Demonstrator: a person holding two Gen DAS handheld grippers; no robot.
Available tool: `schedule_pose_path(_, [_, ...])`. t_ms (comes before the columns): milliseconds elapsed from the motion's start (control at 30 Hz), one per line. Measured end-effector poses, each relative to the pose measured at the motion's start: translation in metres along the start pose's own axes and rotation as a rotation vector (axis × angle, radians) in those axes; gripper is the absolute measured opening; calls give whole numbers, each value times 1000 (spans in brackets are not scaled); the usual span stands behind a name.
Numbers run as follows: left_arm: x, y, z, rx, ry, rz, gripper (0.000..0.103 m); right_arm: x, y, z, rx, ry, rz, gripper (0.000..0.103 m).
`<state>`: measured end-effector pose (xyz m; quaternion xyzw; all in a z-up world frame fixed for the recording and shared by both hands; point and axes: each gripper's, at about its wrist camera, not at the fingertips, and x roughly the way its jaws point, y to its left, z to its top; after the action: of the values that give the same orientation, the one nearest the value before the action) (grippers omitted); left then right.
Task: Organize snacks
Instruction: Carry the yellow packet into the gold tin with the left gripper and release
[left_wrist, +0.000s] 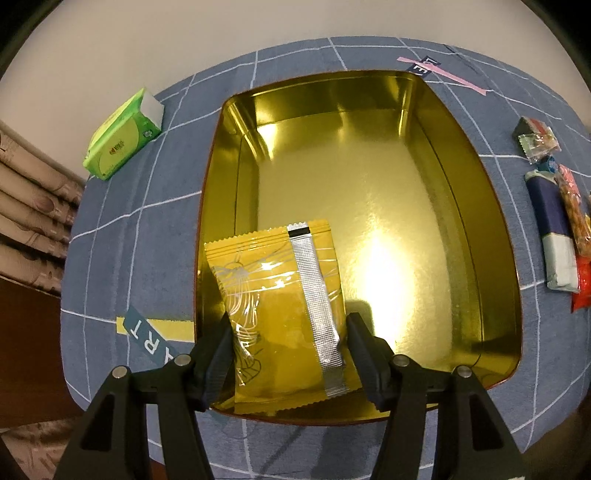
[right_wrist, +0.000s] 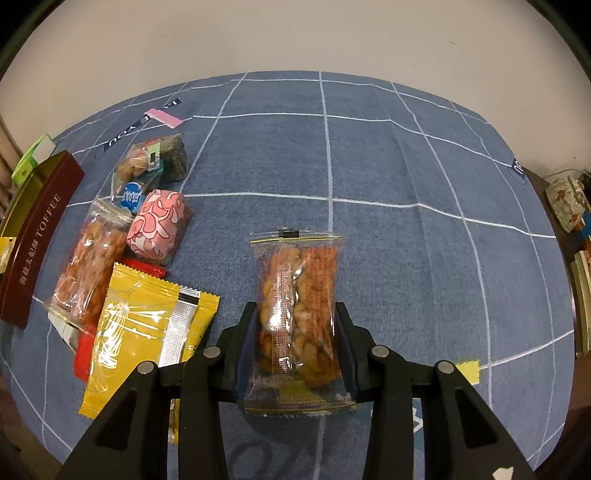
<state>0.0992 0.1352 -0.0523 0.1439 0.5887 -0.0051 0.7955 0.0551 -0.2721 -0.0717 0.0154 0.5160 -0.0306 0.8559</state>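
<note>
Left gripper (left_wrist: 288, 347) clamped on a yellow snack packet (left_wrist: 280, 295) with a silver seam strip, held over the seven-o'clock corner of the open gold toffee tin (left_wrist: 369, 155) on the blue grid tablecloth (left_wrist: 147, 221). Right gripper (right_wrist: 295, 332) clenched on a clear packet of fried dough twists (right_wrist: 299, 295), raised over the cloth. Remaining snacks heaped at nine to ten o'clock of it: a second yellow packet (right_wrist: 147, 325), a pink-patterned packet (right_wrist: 157, 225), another clear twist packet (right_wrist: 88, 262), beside the tin's maroon wall (right_wrist: 37, 236).
</note>
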Motion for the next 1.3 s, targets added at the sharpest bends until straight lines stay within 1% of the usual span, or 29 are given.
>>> schedule_pose_path(333, [1, 3, -2, -4, 3, 1, 61, -6, 3, 0, 13, 3, -22, 36])
schedule_pose_path(500, [2, 1, -3, 5, 7, 15, 62, -18, 1, 1, 33, -21, -26, 36])
schedule_pose_path(733, [2, 8, -4, -23, 9, 8, 64, -39, 6, 3, 38, -61, -23, 36])
schedule_pose_path(833, [-4, 9, -5, -35, -12, -7, 64, -48, 11, 5, 40, -77, -22, 36])
schedule_pose_path(1000, [-21, 12, -9, -70, -85, 22, 64, -61, 20, 10, 37, -108, -25, 36])
schedule_pose_path(1067, [-32, 17, -13, -107, -130, 20, 64, -67, 26, 14, 30, -122, -20, 36])
schedule_pose_path(1133, [-39, 24, -15, -145, -155, 31, 64, -71, 33, 17, 24, -134, -15, 36])
schedule_pose_path(1300, [-55, 47, -24, -238, -214, 56, 64, -85, 63, 25, -12, -147, 42, 36])
